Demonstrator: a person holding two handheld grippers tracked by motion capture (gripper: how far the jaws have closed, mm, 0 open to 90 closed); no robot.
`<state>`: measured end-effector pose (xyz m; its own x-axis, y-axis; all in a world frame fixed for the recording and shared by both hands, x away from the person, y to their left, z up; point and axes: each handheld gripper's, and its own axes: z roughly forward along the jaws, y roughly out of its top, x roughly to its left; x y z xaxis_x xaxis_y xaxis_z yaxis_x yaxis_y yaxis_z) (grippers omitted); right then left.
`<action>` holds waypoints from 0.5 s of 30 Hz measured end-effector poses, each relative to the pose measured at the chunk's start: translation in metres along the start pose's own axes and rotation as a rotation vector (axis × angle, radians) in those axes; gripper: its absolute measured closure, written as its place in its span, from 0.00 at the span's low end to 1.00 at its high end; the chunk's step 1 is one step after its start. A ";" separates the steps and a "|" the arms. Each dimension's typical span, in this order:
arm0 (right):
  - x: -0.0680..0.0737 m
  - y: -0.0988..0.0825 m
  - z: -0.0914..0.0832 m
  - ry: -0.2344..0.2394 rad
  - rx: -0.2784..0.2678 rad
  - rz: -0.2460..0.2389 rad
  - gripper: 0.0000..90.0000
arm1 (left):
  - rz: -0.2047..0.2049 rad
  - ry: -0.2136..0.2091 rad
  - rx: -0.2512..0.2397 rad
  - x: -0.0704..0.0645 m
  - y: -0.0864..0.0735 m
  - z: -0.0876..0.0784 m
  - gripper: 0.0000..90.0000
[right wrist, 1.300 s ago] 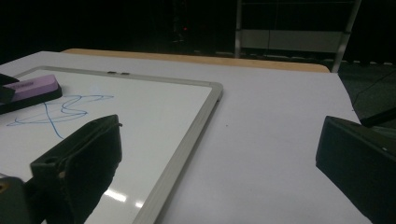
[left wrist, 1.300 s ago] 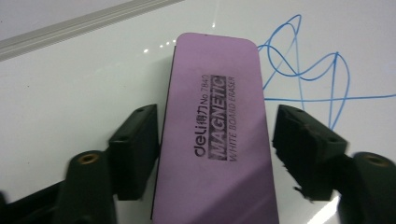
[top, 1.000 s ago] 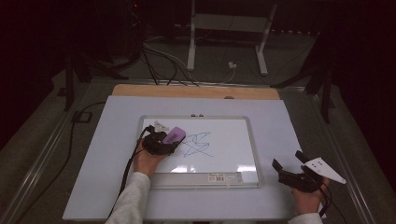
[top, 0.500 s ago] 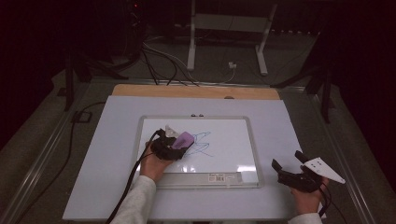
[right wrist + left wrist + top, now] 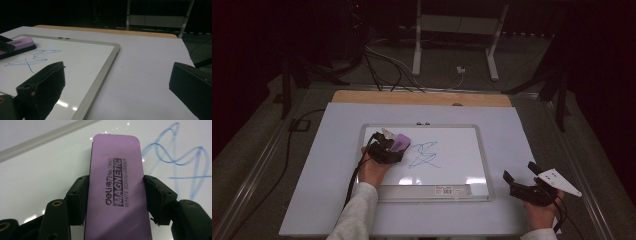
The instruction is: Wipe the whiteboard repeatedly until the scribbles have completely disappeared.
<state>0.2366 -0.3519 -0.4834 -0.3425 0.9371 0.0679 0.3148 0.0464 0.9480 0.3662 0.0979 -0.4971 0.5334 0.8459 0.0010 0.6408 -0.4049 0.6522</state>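
Two black jaws of my left tool [image 5: 116,195] pinch a purple eraser [image 5: 116,187] by its long sides, one pad pressed on each edge. It is a flat, round-cornered block, lilac on top with a thin dark layer underneath, and its printed face reads "deli No 7840 MAGNETIC WHITE BOARD ERASER" in dark letters running along its length. In the left gripper view it fills the middle of the frame and its far end lies against the whiteboard [image 5: 50,177]. To its right, in the upper right of that frame, a blue scribble [image 5: 180,157] loops across the white.

In the high view the left tool [image 5: 387,147] sits at the left part of the whiteboard [image 5: 462,172], just left of centre in the frame, with the eraser [image 5: 400,142] just beside the scribble [image 5: 424,155]. The silver-framed board lies on a pale surface [image 5: 312,175].

My right tool [image 5: 519,175] rests off the board at the lower right of the frame, above the surface, its jaws spread wide with nothing between them; in the right gripper view they stand at the lower left and lower right corners.
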 end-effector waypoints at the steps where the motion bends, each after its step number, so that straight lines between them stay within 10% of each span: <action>1: 0.000 0.000 0.000 0.000 0.000 -0.001 0.01 | 0.010 -0.008 0.003 -0.004 0.000 0.000 0.47; 8: 0.000 0.000 0.000 0.000 0.001 0.000 0.01 | 0.083 -0.056 0.013 -0.025 0.000 -0.002 0.47; 15: -0.001 0.000 -0.001 -0.001 -0.002 0.003 0.01 | 0.029 -0.011 0.016 -0.008 0.008 0.005 0.47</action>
<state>0.2364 -0.3528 -0.4833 -0.3401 0.9377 0.0707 0.3146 0.0426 0.9483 0.3698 0.0861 -0.4956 0.5573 0.8302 0.0114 0.6342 -0.4345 0.6395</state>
